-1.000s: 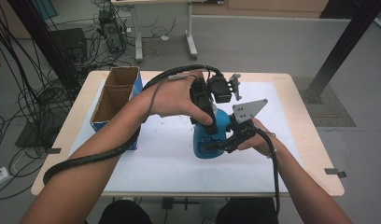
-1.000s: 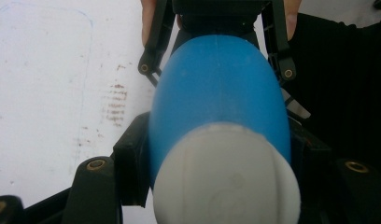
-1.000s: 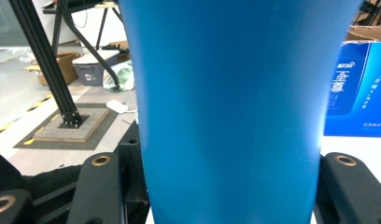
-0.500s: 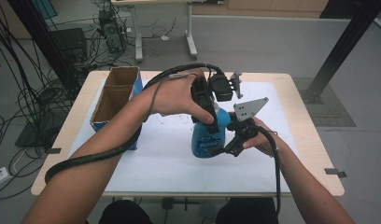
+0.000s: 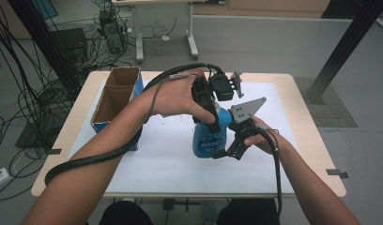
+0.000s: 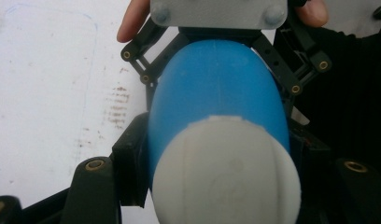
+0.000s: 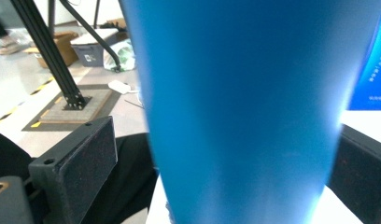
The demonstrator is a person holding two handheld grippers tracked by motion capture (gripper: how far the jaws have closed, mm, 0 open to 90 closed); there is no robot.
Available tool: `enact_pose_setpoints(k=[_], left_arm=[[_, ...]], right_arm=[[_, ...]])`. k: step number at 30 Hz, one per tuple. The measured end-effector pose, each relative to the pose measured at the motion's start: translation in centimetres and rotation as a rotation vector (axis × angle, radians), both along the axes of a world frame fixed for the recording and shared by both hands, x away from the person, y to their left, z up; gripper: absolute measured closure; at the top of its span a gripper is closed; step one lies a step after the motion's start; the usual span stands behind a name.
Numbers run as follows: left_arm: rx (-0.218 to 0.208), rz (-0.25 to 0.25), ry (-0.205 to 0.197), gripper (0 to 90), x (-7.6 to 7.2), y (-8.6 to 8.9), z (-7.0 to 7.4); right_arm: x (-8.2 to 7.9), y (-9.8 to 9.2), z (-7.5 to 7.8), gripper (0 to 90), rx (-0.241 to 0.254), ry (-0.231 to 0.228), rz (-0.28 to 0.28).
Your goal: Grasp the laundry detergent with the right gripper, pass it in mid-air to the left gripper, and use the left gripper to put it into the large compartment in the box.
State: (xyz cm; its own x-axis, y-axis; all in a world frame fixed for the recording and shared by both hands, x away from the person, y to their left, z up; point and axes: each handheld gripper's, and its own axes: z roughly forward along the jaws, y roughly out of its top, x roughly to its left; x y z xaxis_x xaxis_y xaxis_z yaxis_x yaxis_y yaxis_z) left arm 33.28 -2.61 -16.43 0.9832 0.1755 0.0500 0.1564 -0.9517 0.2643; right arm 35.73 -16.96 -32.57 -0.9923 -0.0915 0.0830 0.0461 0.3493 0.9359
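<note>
A blue bottle [image 5: 206, 140] with a white cap [image 6: 226, 172] stands upright over the white sheet near the table's middle. My left gripper [image 5: 214, 118] comes down from above and is shut on the bottle's upper part; its black pads [image 6: 130, 172] press both sides just below the cap. My right gripper [image 5: 227, 152] reaches in level from the right around the lower blue body [image 7: 244, 116]. Its jaws have just been opening, and a gap shows between its left pad [image 7: 72, 163] and the bottle. Its grey plate [image 6: 219, 11] shows beyond the bottle.
An open cardboard box [image 5: 117, 93] with a blue side stands at the table's left. A white sheet [image 5: 147, 159] covers most of the wooden table [image 5: 311, 140]. A thick black cable [image 5: 91, 159] trails along the left forearm. A black frame post [image 5: 344, 42] rises at the right.
The right gripper's jaws have spread apart and come off the bottle's lower body. The left gripper keeps its hold, and neither hand has shifted.
</note>
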Motion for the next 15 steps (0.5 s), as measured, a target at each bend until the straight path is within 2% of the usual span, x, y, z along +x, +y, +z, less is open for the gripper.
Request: enact_pose_setpoints(k=[5,12,15], left_arm=[[0.003,0.004,0.001,37.9,0.0,0.0,0.1],[0.011,0.037,-0.011,37.9,0.1,0.2,0.2],[0.016,0.053,-0.011,37.9,0.2,0.4,0.4]], right_arm=[[0.2,-0.4,0.4,2.8,-0.036,0.016,-0.005],[0.3,-1.1,0.5,2.8,-0.080,0.041,-0.001],[0.4,-1.6,0.7,2.8,-0.128,0.054,-0.010]])
